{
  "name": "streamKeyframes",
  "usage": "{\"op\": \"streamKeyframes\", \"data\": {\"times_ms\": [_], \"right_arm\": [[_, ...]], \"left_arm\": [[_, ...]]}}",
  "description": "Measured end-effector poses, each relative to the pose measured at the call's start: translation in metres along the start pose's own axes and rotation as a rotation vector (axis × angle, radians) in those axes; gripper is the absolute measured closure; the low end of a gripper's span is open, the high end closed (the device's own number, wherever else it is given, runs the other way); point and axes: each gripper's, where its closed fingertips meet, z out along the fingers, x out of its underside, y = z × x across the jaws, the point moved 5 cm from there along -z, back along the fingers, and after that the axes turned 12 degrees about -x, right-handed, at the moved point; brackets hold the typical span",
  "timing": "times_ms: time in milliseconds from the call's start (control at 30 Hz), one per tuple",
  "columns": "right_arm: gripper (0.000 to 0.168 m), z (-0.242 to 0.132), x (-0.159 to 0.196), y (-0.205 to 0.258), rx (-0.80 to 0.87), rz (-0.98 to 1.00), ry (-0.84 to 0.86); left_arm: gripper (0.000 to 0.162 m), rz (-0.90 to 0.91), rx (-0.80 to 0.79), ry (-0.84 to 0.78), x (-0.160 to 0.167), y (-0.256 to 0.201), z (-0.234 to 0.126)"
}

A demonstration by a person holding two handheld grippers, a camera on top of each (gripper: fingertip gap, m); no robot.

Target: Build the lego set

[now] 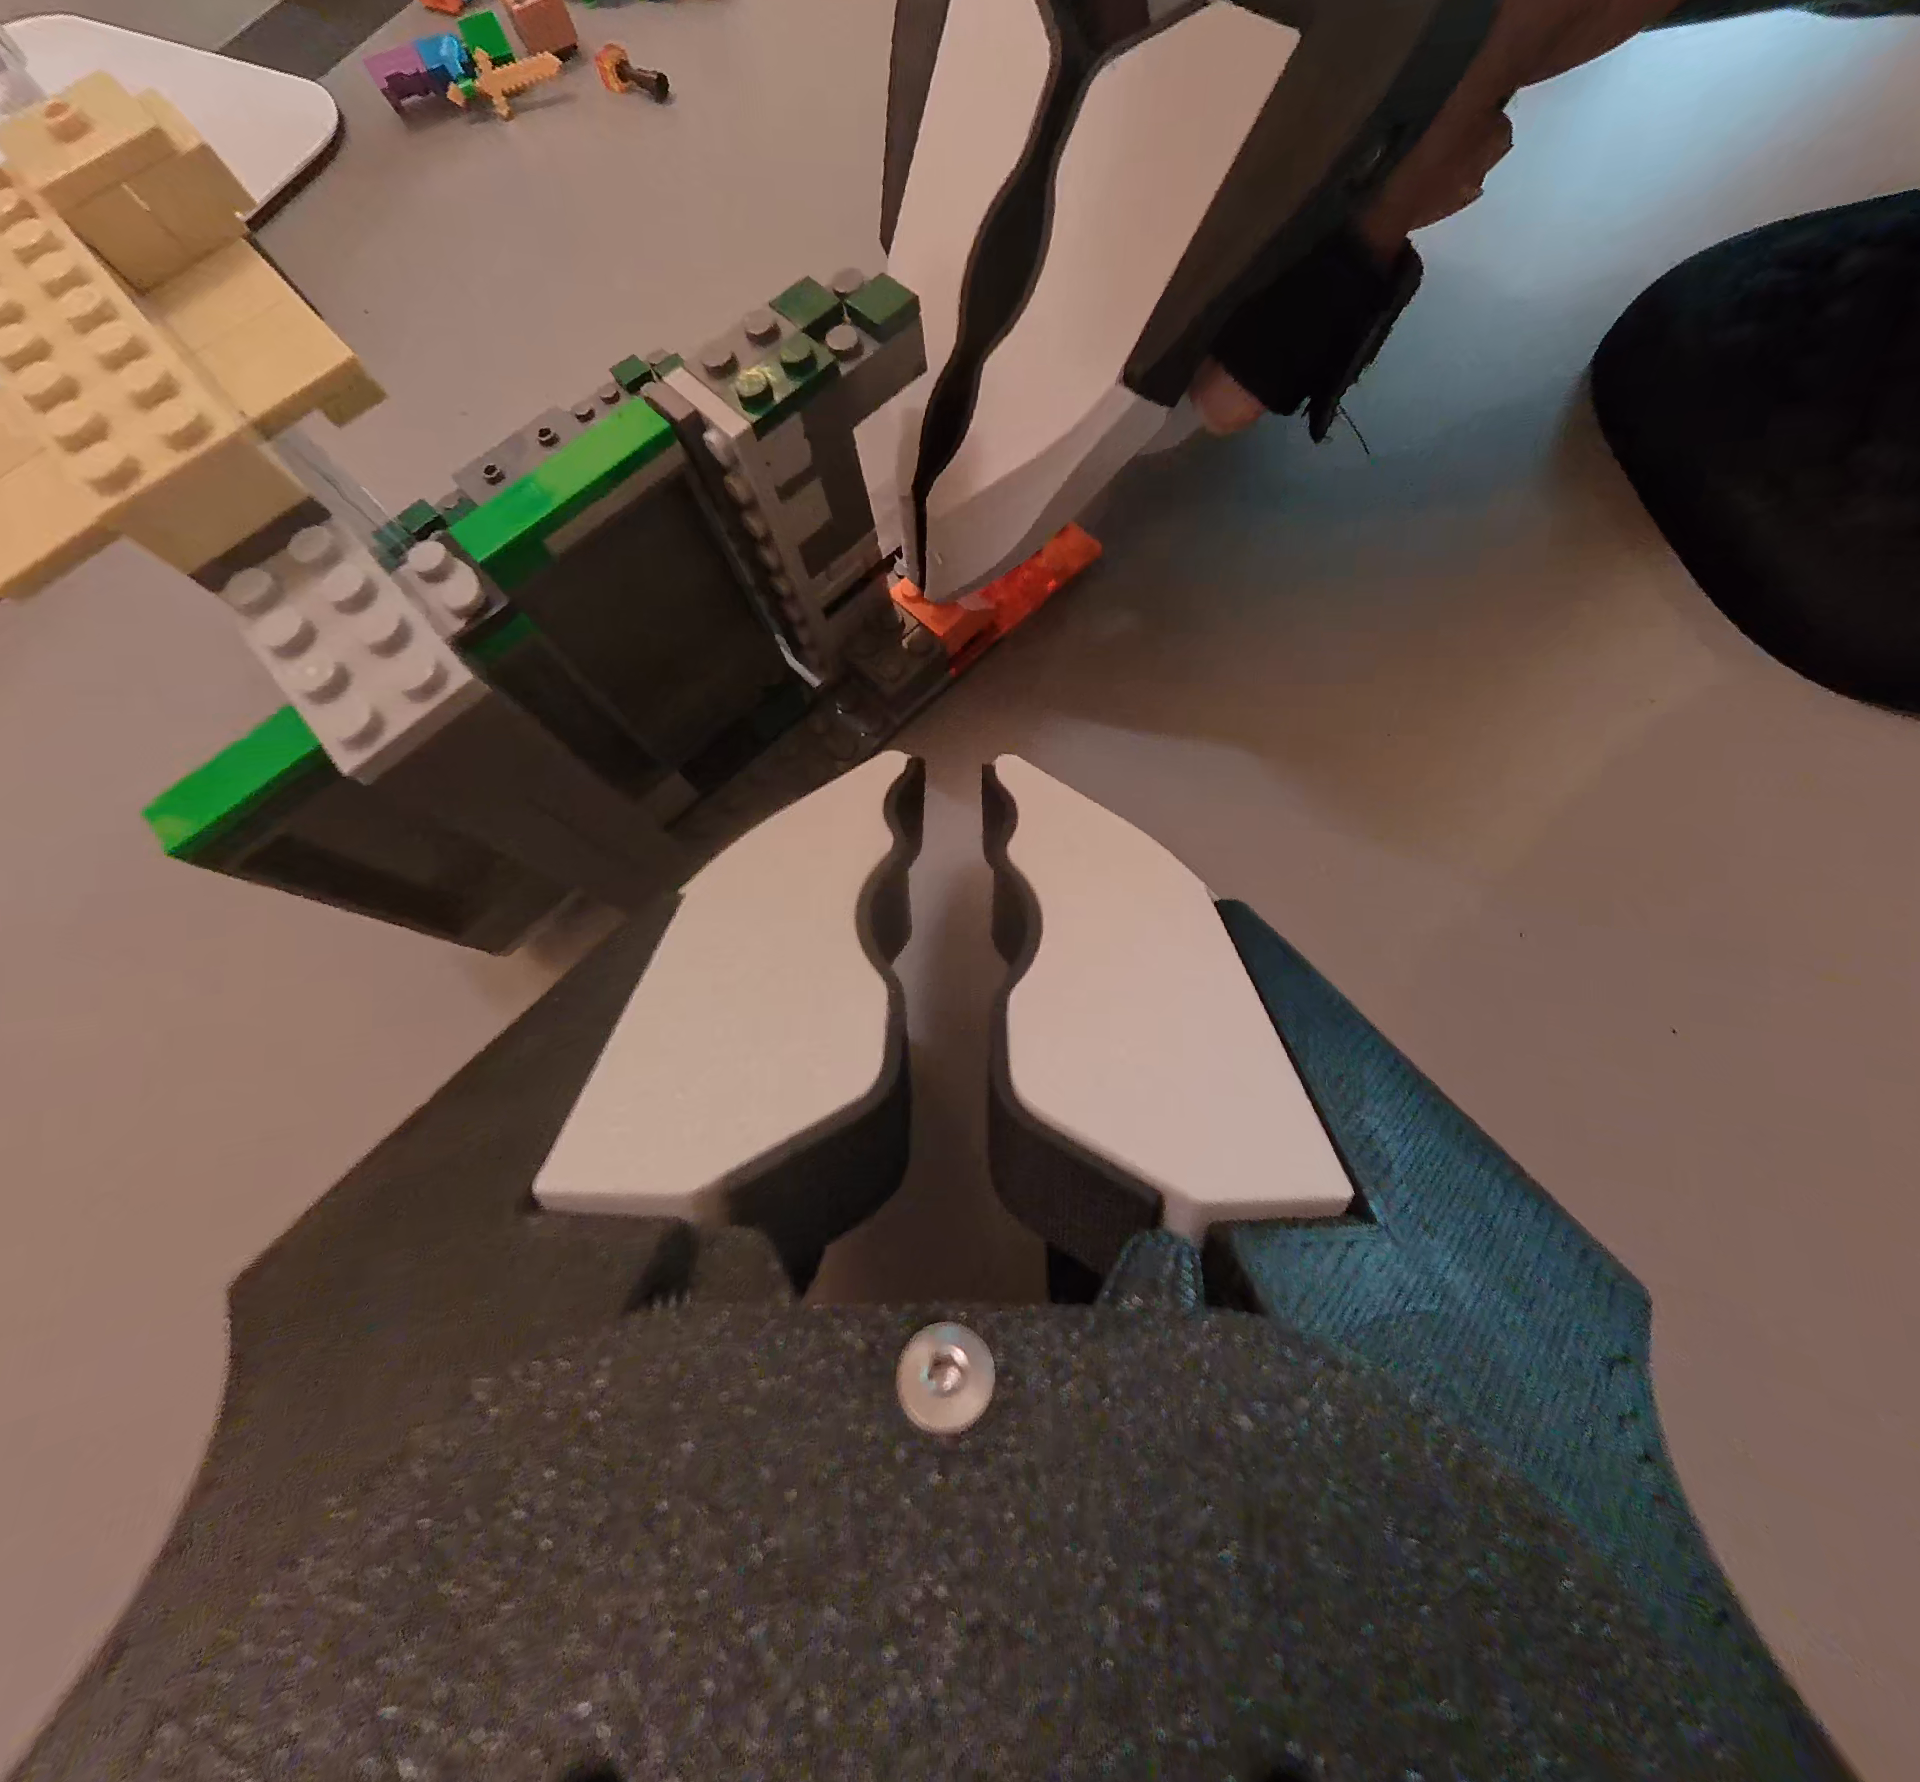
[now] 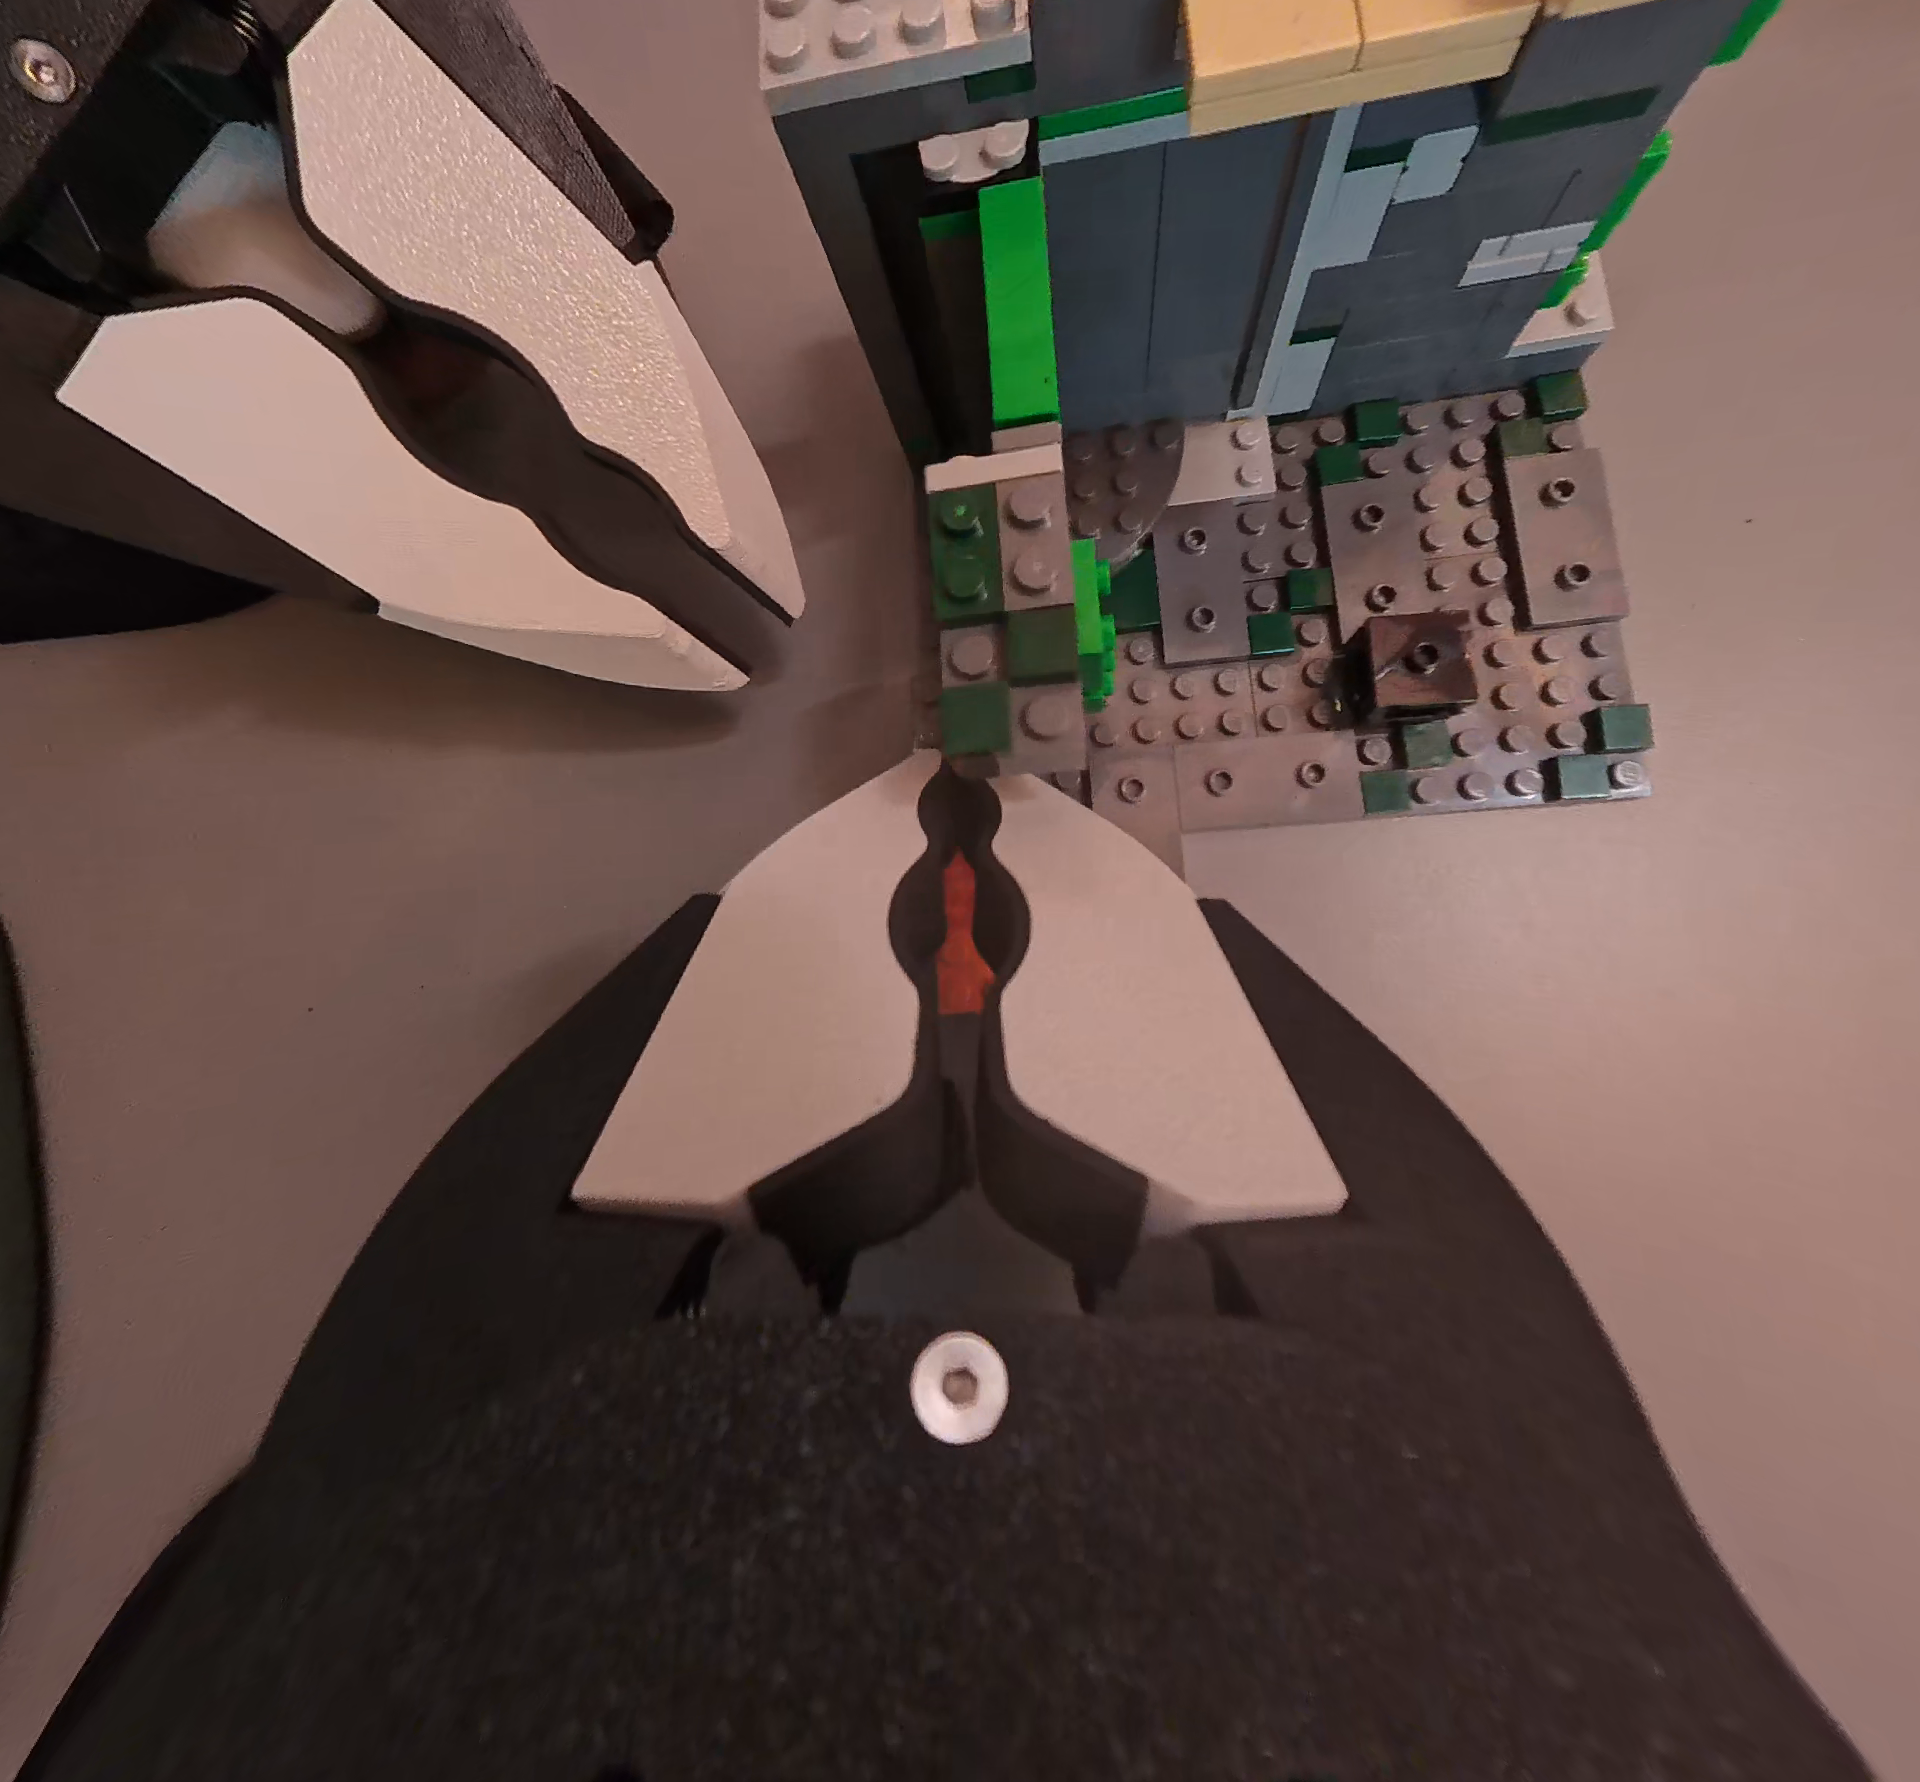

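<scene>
My right hand-held gripper [image 2: 961,782] pinches a small orange piece [image 1: 997,589] at the grey-green lego build's [image 1: 623,569] front corner. It looks light, stiff and slick, so I'd hold its side edges. My left hand-held gripper [image 1: 951,771] hangs slightly spread beside that build.

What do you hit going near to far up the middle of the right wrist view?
right gripper shut on the orange piece → dark green and grey studded column → bright green strip → light grey studded plate.
</scene>
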Motion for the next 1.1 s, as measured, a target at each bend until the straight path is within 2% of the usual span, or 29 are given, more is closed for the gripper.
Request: {"op": "streamKeyframes", "data": {"times_ms": [233, 300, 433, 533, 633, 667, 733, 767, 800, 900, 1100], "right_arm": [[0.168, 0.002, 0.001, -0.001, -0.021, 0.000, -0.002], [0.164, 0.006, 0.011, -0.003, 0.004, -0.004, 0.069], [0.168, -0.012, -0.006, 0.002, 0.060, -0.076, -0.100], [0.168, -0.025, -0.012, 0.002, 0.100, -0.098, -0.110], [0.168, -0.022, -0.009, 0.005, 0.136, -0.130, -0.083], [0.140, -0.017, -0.008, 0.007, 0.134, -0.138, -0.083], [0.122, -0.009, -0.005, 0.009, 0.136, -0.125, -0.077], [0.119, -0.005, -0.005, 0.009, 0.137, -0.119, -0.077], [0.122, -0.001, -0.004, 0.010, 0.141, -0.118, -0.065], [0.147, 0.006, -0.002, 0.009, 0.154, -0.112, -0.037], [0.152, 0.007, -0.002, 0.005, 0.166, -0.104, -0.014]], "left_arm": [[0.152, 0.004, 0.006, 0.005, 0.000, -0.001, 0.002], [0.152, 0.002, 0.007, 0.004, 0.000, -0.001, 0.002], [0.152, -0.012, 0.007, -0.001, 0.000, 0.001, 0.001], [0.152, -0.013, 0.013, 0.003, 0.001, 0.001, 0.002], [0.152, -0.011, 0.012, 0.004, 0.001, 0.001, 0.003], [0.152, -0.013, 0.011, 0.004, 0.001, 0.001, 0.003], [0.152, -0.018, 0.008, 0.003, 0.001, 0.002, 0.003], [0.152, -0.019, 0.007, 0.003, 0.001, 0.002, 0.003], [0.152, -0.019, 0.006, 0.003, 0.001, 0.002, 0.003], [0.152, -0.018, 0.007, 0.004, 0.001, 0.002, 0.003], [0.152, -0.030, 0.016, -0.004, 0.000, 0.003, 0.001]]}}
